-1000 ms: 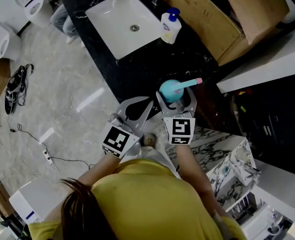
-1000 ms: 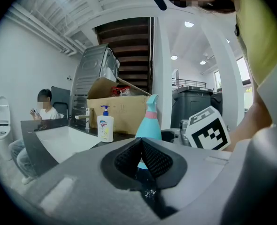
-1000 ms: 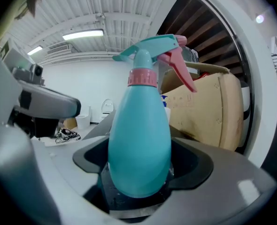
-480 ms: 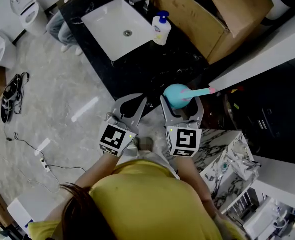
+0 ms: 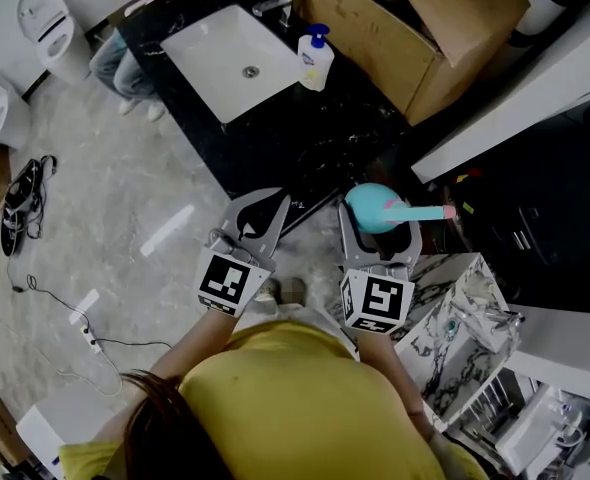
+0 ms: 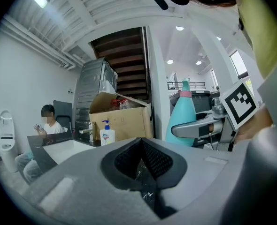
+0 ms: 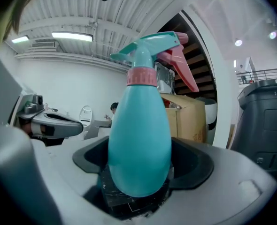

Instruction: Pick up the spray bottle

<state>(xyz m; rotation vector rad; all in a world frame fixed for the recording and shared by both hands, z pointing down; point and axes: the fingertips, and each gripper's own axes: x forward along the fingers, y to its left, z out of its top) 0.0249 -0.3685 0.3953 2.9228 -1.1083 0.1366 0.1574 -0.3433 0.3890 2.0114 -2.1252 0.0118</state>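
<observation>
The teal spray bottle (image 5: 371, 206), with a pink collar and trigger, is held between the jaws of my right gripper (image 5: 379, 224), its nozzle pointing right. In the right gripper view the bottle (image 7: 140, 139) stands upright and fills the middle, and the right gripper (image 7: 138, 175) is shut on its rounded lower body. My left gripper (image 5: 265, 208) hovers to the left over the near edge of the black counter (image 5: 275, 138), shut with nothing in it. From the left gripper (image 6: 141, 142) view, the bottle (image 6: 185, 118) shows at the right.
A white sink (image 5: 210, 63) is set in the black counter, with a soap pump bottle (image 5: 315, 58) beside it. An open cardboard box (image 5: 425, 28) stands behind. A marble-patterned cabinet (image 5: 460, 313) is at the right. A seated person (image 5: 115, 53) and a toilet (image 5: 45, 18) are far left.
My right gripper has carried the spray bottle to the right and a little nearer to me, past the counter's near corner. The left gripper has hardly moved.
</observation>
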